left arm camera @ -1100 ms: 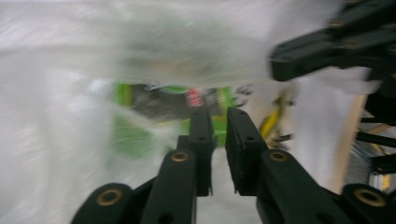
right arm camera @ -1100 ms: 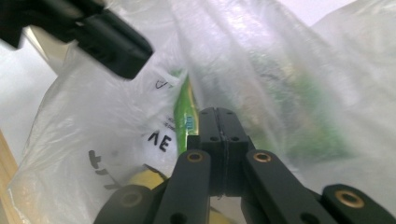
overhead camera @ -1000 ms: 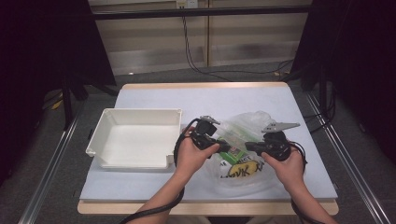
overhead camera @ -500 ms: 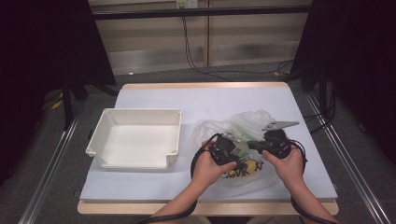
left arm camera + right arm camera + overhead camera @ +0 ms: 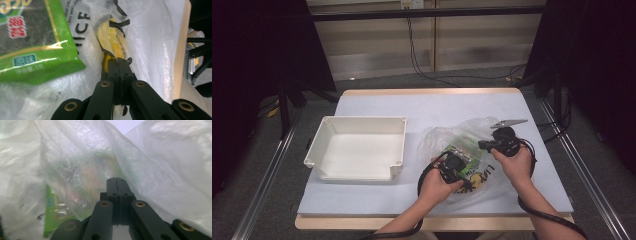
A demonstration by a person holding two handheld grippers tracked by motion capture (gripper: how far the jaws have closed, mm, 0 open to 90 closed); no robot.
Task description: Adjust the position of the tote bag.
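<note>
Flanking the plastic bag point(image 5: 462, 150), a white bin point(image 5: 357, 150) sits left.

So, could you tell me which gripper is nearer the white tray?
Left. The left gripper is over the bag just right of the tray; the right gripper is farther right.

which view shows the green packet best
The left gripper view: the green packet lies close and sharp inside the plastic bag, print visible. The high view shows it small between the grippers. The right gripper view gives a blurred green patch through the bag.
</note>
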